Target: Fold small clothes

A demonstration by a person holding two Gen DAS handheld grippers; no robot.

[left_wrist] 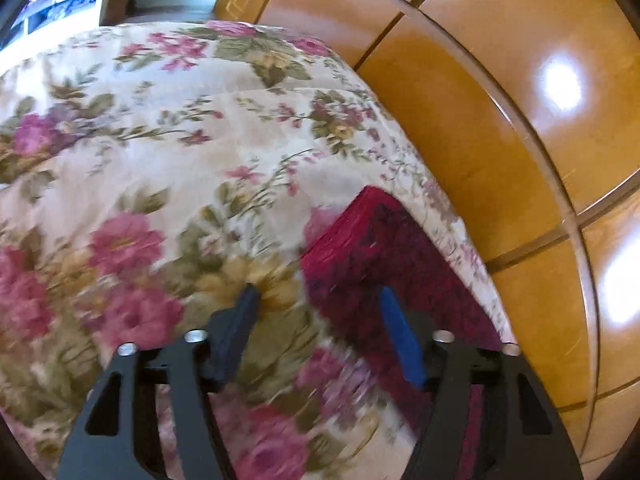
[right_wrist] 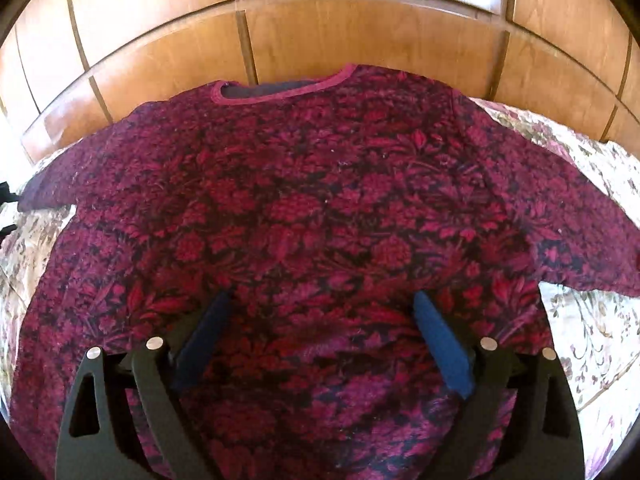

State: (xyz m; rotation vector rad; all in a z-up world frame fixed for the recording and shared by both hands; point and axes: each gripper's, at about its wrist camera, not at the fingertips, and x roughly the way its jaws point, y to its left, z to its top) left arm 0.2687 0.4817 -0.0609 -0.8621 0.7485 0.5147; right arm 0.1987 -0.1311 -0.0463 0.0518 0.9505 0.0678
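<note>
Bedspread (left_wrist: 168,148): cream quilt with pink roses and green leaves, covering the bed; only thing carrying the garment. Near part blurred in the left wrist view.
Left gripper (left_wrist: 316,300): released, blue-padded fingers (left_wrist: 236,320) spread wide and holding nothing; hovering above the quilt, one finger over bare floral fabric, the other over the sleeve end.
Sleeve (left_wrist: 384,248): crimson and dark patterned, lying flat near the quilt's edge on the wardrobe side; brighter red cuff band facing the open quilt.
Sweater (right_wrist: 304,208): small knitted top, magenta leaf pattern on dark ground, spread face up on the bedspread (right_wrist: 600,328); both sleeves stretched out sideways, left one reaching the frame's left border, right one (right_wrist: 568,232) running off to the right.
Neckline (right_wrist: 280,88): plain pink ribbed band at the far end, close to the wardrobe, dark inner fabric showing inside it.
Right gripper (right_wrist: 320,300): unclenched, fingers (right_wrist: 440,344) set wide apart with nothing between them, poised over the lower middle of the sweater body; contact with the knit cannot be told.
Wardrobe (right_wrist: 360,28): glossy orange-brown wood panels with thin dark grooves, standing just behind the bed along the collar end; bright light reflections on its panels (left_wrist: 560,84) in the left wrist view.
Far room (left_wrist: 60,4): pale surfaces and a doorway-like gap past the bed's far end, too small to identify.
</note>
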